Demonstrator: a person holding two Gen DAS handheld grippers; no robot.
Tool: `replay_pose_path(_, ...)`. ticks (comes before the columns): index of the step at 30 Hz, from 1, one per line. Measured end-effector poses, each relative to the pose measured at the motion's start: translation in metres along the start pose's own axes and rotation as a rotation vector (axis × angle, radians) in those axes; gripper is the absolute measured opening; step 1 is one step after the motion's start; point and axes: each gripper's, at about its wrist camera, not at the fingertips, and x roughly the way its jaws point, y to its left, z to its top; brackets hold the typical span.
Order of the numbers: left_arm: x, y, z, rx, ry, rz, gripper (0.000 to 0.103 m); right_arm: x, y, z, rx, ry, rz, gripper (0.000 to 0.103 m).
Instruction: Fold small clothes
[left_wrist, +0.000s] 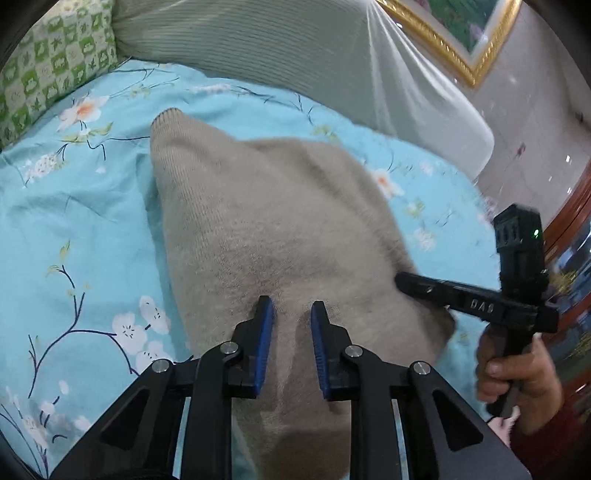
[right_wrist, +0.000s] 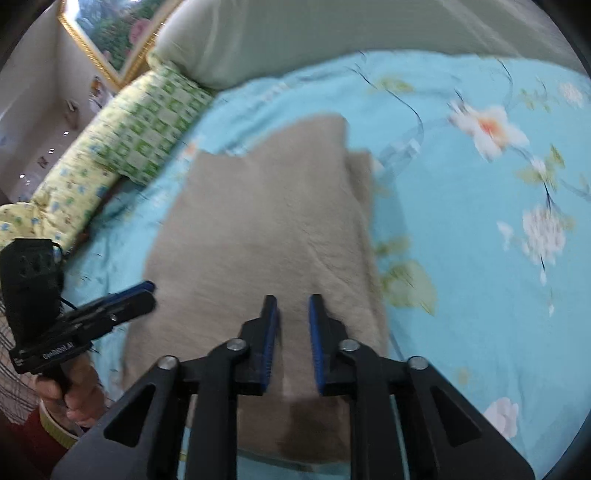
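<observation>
Left gripper (left_wrist: 291, 308): blue pads parted, nothing clamped between them, hovering over beige knitted garment (left_wrist: 273, 229). Right gripper (right_wrist: 291, 304): same narrow gap in own view, no cloth pinched; side view from left wrist shows fingers edge-on, gap hidden. Garment lies on turquoise floral bedsheet (left_wrist: 77, 206); near edge hidden behind gripper frames. Right wrist view blurred. Green checked pillow (right_wrist: 147, 125) lies beyond.

One beige knit garment (left_wrist: 280, 229), two pillows (right_wrist: 147, 122), one framed picture (left_wrist: 458, 40).
</observation>
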Motion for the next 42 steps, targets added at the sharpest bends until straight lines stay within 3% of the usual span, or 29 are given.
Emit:
replay_pose_path(4, 0.008, -0.002, 0.005, 0.001, 0.006, 0.016, 0.021, 0.004, -0.024, -0.001, 0.081, -0.024, 0.083, 0.0)
replay_pose_path(9, -0.016, -0.007, 0.006, -0.003, -0.006, 0.003, 0.022, -0.004, -0.014, 0.002, 0.066, -0.028, 0.077, 0.0)
replay_pose_path(16, -0.061, -0.026, -0.033, 0.019, -0.014, -0.128, 0.023, -0.04, 0.002, -0.015, 0.019, -0.052, 0.045, 0.004)
replay_pose_path(21, -0.037, -0.012, -0.053, -0.028, 0.062, -0.125, 0.021, -0.035, 0.002, -0.037, -0.011, 0.01, 0.01, 0.005)
replay_pose_path(23, -0.027, -0.009, -0.055, -0.027, 0.077, -0.121, 0.014, -0.025, -0.006, -0.044, -0.011, 0.037, -0.036, 0.005)
replay_pose_path(26, -0.008, -0.008, -0.058, -0.039, 0.11, -0.12, 0.007, -0.02, -0.018, -0.046, 0.027, 0.013, -0.005, 0.003)
replay_pose_path(30, -0.014, -0.009, -0.058, -0.075, 0.099, -0.12, 0.006, -0.023, -0.007, -0.044, -0.012, 0.005, -0.057, 0.005)
replay_pose_path(35, -0.043, -0.02, -0.063, -0.04, 0.04, -0.096, 0.03, -0.046, 0.003, -0.051, 0.001, -0.027, -0.047, 0.008)
replay_pose_path(36, -0.05, -0.024, -0.064, -0.029, 0.027, -0.082, 0.036, -0.051, 0.006, -0.053, -0.006, -0.034, -0.046, 0.015)
replay_pose_path(37, -0.057, -0.029, -0.067, -0.011, 0.01, -0.055, 0.044, -0.055, 0.009, -0.055, -0.009, -0.04, -0.046, 0.03)
replay_pose_path(39, -0.069, -0.035, -0.071, 0.01, -0.021, -0.001, 0.057, -0.065, 0.016, -0.061, -0.019, -0.066, -0.042, 0.049)
replay_pose_path(42, -0.083, -0.039, -0.076, 0.021, -0.048, 0.045, 0.063, -0.076, 0.026, -0.07, -0.044, -0.085, -0.037, 0.05)
